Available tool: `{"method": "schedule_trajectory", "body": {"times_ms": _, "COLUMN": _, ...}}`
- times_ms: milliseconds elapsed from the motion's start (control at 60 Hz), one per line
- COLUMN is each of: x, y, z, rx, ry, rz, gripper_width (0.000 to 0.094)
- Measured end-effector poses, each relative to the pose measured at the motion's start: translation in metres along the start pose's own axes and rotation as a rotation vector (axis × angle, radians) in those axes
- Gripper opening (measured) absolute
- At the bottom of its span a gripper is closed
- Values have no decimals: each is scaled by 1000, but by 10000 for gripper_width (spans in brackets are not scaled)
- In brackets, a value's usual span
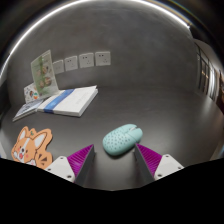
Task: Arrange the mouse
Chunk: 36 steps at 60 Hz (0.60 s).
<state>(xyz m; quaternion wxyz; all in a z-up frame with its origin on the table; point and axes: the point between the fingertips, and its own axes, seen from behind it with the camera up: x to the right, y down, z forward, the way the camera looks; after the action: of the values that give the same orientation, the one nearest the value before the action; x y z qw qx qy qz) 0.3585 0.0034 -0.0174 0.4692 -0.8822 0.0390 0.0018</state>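
On the left of the dark table lies an orange and white cartoon-shaped pad, and beyond it an open book with a tall leaflet standing behind it against the wall, where a row of white sockets runs. In the middle sits the light green mouse, resting on the table just ahead of the gripper and lined up with the gap between its two fingers, which stand wide apart and touch nothing. The left pad and the right pad flank the near end of the mouse but are not yet around it. To take it well, I judge the claw should go forward and low until the mouse's widest part sits between the pads, kept level and centred so both sides meet at once. A rounded, smooth shell may slip or swivel if squeezed near its tapered end, so closing gently across the middle looks safest.
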Motion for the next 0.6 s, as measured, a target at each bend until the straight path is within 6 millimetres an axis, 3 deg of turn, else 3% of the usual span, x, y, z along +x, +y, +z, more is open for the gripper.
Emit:
{"method": "schedule_trajectory", "body": {"times_ms": 267, "x": 0, "y": -43, "z": 58, "rx": -38, "ry": 102, "rz": 57, "gripper_width": 825}}
{"method": "schedule_trajectory", "body": {"times_ms": 333, "x": 0, "y": -46, "z": 63, "rx": -23, "ry": 123, "rz": 69, "gripper_width": 533}}
{"method": "schedule_trajectory", "body": {"times_ms": 383, "x": 0, "y": -44, "z": 62, "rx": -17, "ry": 151, "rz": 85, "gripper_width": 494}}
{"method": "schedule_trajectory", "body": {"times_ms": 433, "x": 1, "y": -42, "z": 58, "rx": -28, "ry": 182, "rz": 97, "gripper_width": 455}}
{"method": "schedule_trajectory", "body": {"times_ms": 450, "x": 0, "y": -41, "z": 55, "rx": -37, "ry": 191, "rz": 104, "gripper_width": 501}}
{"method": "schedule_trajectory", "body": {"times_ms": 467, "x": -1, "y": -39, "z": 52, "rx": -46, "ry": 199, "rz": 110, "gripper_width": 424}}
{"method": "schedule_trajectory", "body": {"times_ms": 500, "x": -4, "y": -43, "z": 41, "rx": -37, "ry": 216, "rz": 122, "gripper_width": 412}}
{"method": "schedule_trajectory", "body": {"times_ms": 600, "x": -42, "y": -93, "z": -29, "rx": 152, "ry": 249, "rz": 97, "gripper_width": 394}}
